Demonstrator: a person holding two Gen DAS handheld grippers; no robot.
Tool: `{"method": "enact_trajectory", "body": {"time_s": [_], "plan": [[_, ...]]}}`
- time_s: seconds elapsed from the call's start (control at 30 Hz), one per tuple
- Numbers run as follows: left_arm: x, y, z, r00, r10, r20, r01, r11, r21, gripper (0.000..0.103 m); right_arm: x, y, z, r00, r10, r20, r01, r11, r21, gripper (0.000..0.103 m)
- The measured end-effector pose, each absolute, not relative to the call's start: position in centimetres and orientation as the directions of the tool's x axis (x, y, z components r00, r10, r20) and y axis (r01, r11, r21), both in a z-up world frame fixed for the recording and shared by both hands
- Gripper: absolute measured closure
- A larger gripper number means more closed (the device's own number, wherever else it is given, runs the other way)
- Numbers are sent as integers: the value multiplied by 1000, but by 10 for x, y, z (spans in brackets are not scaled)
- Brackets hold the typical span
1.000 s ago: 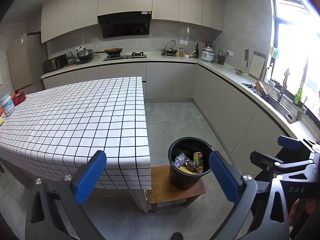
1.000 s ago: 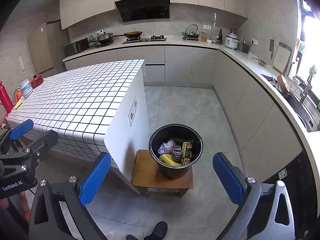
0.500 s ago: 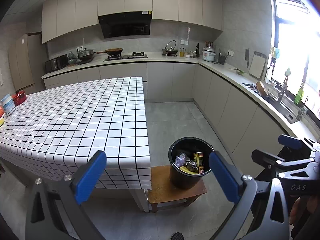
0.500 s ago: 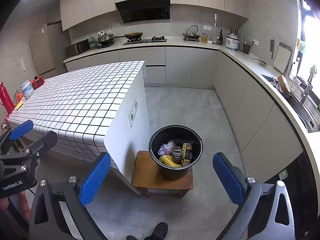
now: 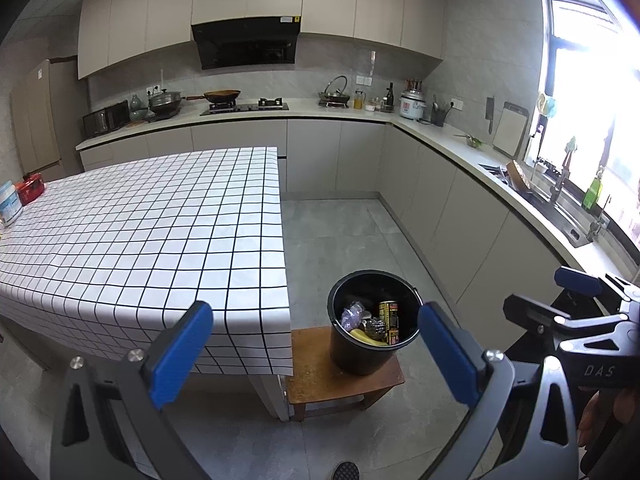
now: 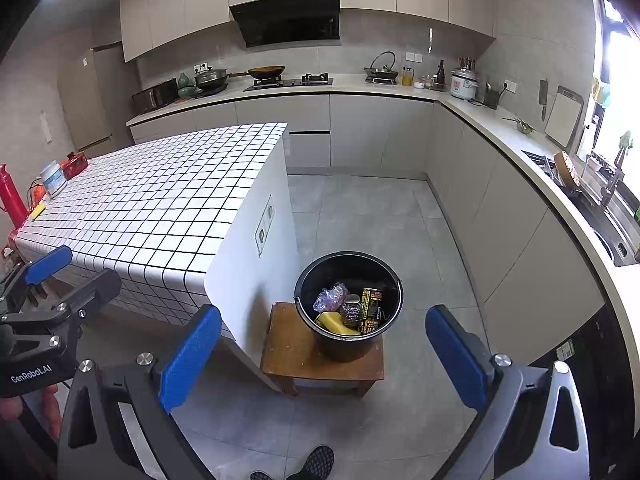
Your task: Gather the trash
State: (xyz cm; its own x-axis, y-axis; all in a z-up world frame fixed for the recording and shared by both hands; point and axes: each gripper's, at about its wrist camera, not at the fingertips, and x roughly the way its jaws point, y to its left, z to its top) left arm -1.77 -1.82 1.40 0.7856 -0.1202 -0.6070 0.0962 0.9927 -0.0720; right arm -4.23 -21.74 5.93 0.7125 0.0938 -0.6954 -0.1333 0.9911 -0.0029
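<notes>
- Left wrist view: your left gripper (image 5: 316, 348) is spread wide with nothing between its blue pads (image 5: 181, 348), held high above the floor.
- The black bucket (image 5: 374, 360) sits at about 5 o'clock from centre in this view, framed between the two pads, standing upright on a low wooden stool (image 5: 320, 376).
- Inside the bucket you can see a crumpled plastic wrapper (image 5: 352, 314), a yellow piece (image 5: 366, 337), a metal scourer (image 5: 374, 326) and a dark printed can (image 5: 389, 314).
- The stool touches the corner of the table with the checked cloth (image 5: 160, 232), which fills the 9 o'clock side.
- At 3 to 4 o'clock your right gripper (image 5: 576, 308) shows from the side.
- Right wrist view: your right gripper (image 6: 320, 356) is likewise spread apart and empty, above the floor.
- Here the bucket (image 6: 316, 280) lies just below centre, toward 6 o'clock, between the blue pads (image 6: 456, 354), on the stool (image 6: 288, 356).
- Your left gripper (image 6: 48, 276) shows at 8 o'clock, beside the table (image 6: 160, 200).
- A shoe (image 6: 318, 462) shows on the floor tiles at 6 o'clock.
</notes>
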Motion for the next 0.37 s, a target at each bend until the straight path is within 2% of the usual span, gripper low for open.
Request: {"method": "enact_trajectory", "body": {"time_s": [0.37], "plan": [[-14, -20, 13, 773, -171, -611, 127, 985, -115, 0, -38, -217, 57, 708, 84, -701, -124, 992, -6, 0]]}}
